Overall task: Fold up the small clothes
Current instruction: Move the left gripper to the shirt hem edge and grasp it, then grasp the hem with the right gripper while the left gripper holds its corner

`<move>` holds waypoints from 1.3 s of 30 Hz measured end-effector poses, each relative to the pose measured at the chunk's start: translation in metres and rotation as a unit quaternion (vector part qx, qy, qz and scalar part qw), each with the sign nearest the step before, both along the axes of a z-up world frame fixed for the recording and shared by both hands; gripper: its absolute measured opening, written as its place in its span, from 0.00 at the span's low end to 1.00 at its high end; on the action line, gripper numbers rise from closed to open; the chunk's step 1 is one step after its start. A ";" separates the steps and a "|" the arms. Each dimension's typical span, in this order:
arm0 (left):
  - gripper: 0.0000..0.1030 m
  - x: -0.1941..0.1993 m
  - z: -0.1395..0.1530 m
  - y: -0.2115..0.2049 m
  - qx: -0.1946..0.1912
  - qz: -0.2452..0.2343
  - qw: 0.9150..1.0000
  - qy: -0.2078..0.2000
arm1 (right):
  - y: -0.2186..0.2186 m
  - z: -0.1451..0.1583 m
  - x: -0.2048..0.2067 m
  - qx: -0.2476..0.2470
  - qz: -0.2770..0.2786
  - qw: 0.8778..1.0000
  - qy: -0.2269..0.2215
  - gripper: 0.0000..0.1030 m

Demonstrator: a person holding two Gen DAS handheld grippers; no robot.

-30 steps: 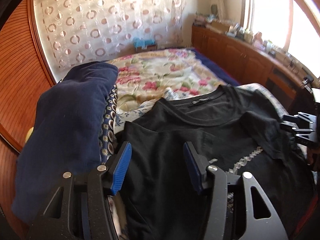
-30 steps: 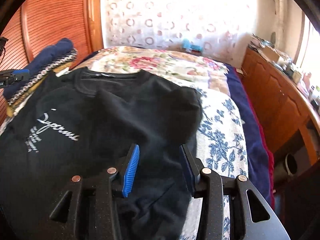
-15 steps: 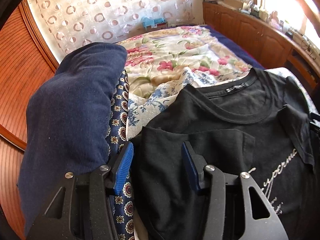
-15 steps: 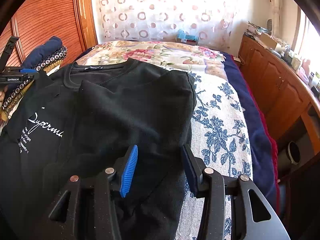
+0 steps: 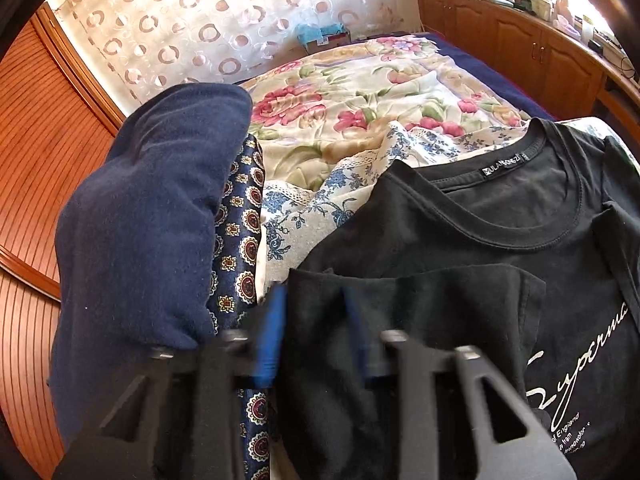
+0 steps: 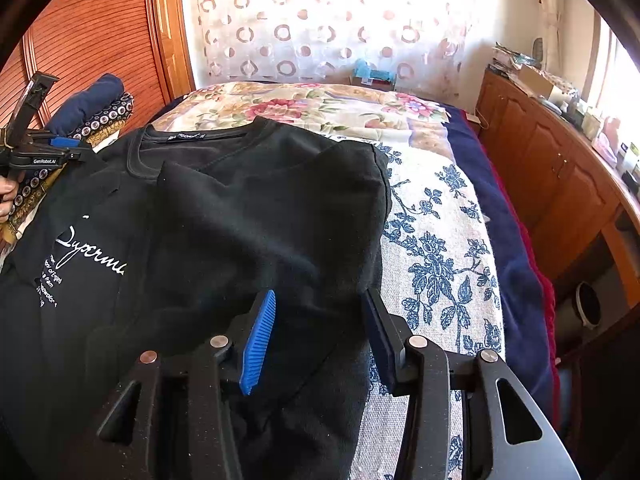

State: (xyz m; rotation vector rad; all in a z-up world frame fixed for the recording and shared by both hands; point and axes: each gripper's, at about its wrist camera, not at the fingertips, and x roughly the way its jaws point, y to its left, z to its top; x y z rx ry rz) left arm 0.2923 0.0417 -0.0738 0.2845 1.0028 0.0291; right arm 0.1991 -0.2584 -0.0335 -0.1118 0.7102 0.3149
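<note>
Two sets of tongs here, one per hand. The left tongs [image 5: 312, 332] are motion-blurred, with a narrowish gap between the blue pads and the folded-in sleeve of the black t-shirt [image 5: 500, 256] sitting in that gap; honestly can't tell if they're actually pinching the cloth or just over it. The right tongs [image 6: 320, 336] have their pads clearly spread wide, hovering over the t-shirt's right edge with nothing held.

One black t-shirt, lying flat on the bed [image 6: 436, 248], collar pointing toward the curtain [image 6: 320, 20], white script print on the chest, both sleeves folded in over the body. Left of the shirt is one stack of folded clothes: a navy piece [image 5: 148, 220] on top, a patterned navy one [image 5: 244, 216] under it.

From the right wrist view, the left tongs sit at the shirt's left shoulder, pointing in across it, with a bit of the person's hand [image 6: 8, 196] gripping the handle.
</note>
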 end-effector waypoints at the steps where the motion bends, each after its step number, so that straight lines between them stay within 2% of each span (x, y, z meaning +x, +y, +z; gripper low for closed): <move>1: 0.08 0.000 0.002 0.002 -0.005 0.001 1.000 -0.001 | 0.000 0.000 0.000 0.000 0.000 1.000 0.000 0.46; 11: 0.05 -0.034 0.050 0.007 -0.033 -0.021 0.996 -0.075 | -0.002 0.000 0.002 0.002 -0.003 1.000 0.001 0.46; 16: 0.05 -0.048 0.060 0.006 -0.048 -0.032 0.994 -0.096 | -0.014 0.006 0.006 0.034 -0.006 0.999 0.001 0.46; 19: 0.05 -0.053 0.062 0.003 -0.057 -0.038 0.992 -0.105 | -0.021 0.016 0.016 0.041 -0.022 0.999 -0.012 0.46; 22: 0.05 -0.059 0.061 0.000 -0.072 -0.045 0.990 -0.110 | -0.026 0.027 0.039 0.061 -0.032 0.998 -0.002 0.46; 27: 0.05 -0.068 0.061 0.002 -0.089 -0.046 0.988 -0.119 | -0.016 0.024 0.077 0.058 -0.041 0.997 0.015 0.46; 32: 0.05 -0.077 0.062 0.001 -0.087 -0.053 0.987 -0.123 | -0.006 0.014 0.106 0.049 -0.062 0.996 0.038 0.46; 38: 0.05 -0.082 0.063 0.000 -0.080 -0.058 0.987 -0.128 | 0.004 0.018 0.117 0.040 -0.064 0.996 0.041 0.46; 39: 0.05 -0.082 0.063 0.000 -0.080 -0.059 0.987 -0.128 | 0.005 0.018 0.118 0.037 -0.061 0.997 0.041 0.40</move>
